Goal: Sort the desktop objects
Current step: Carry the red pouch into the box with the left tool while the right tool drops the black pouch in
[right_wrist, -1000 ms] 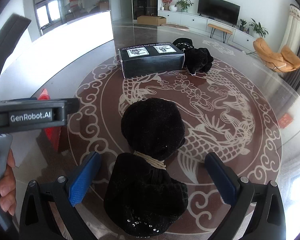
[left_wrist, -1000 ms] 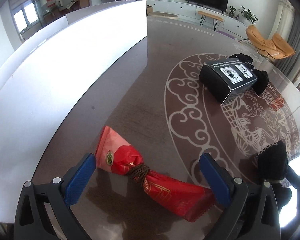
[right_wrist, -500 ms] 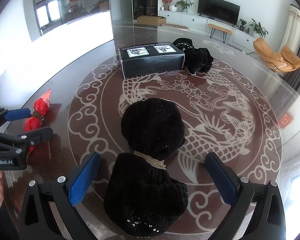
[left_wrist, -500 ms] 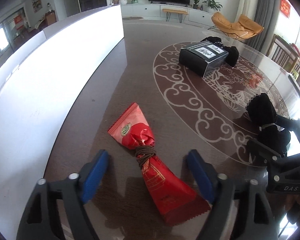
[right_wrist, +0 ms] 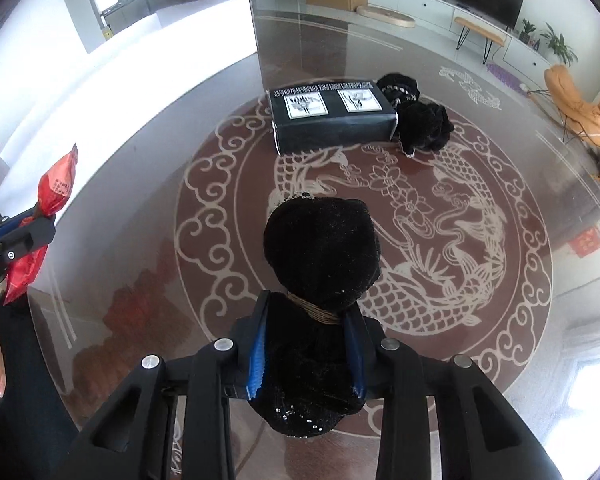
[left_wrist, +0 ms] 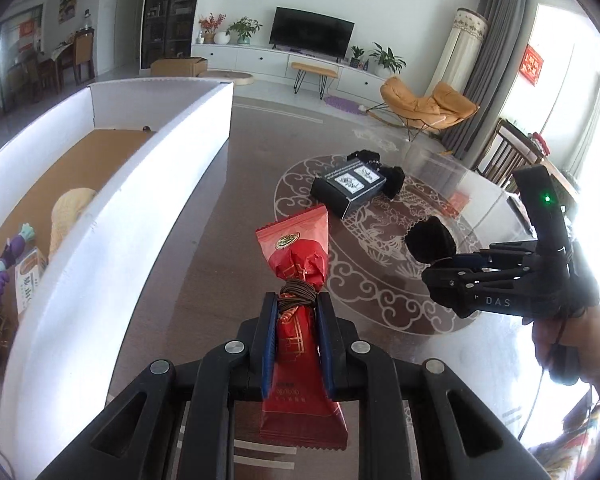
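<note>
So your left gripper (left_wrist: 296,320) is clamped tight on one red packet (left_wrist: 296,264), lifted off the table (left_wrist: 204,280) beside the white box (left_wrist: 140,208). Your right gripper (right_wrist: 306,340) is closing on one black bundle (right_wrist: 320,248). One black carton (right_wrist: 332,120) and another black bundle (right_wrist: 424,124), touching, lie beyond.

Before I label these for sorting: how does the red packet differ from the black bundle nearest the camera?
The red packet is glossy, printed wrapper; the black bundle is fuzzy fabric. The packet is slimmer and flatter, the bundle rounder and bulkier. Both are tied round the middle with cord.
</note>
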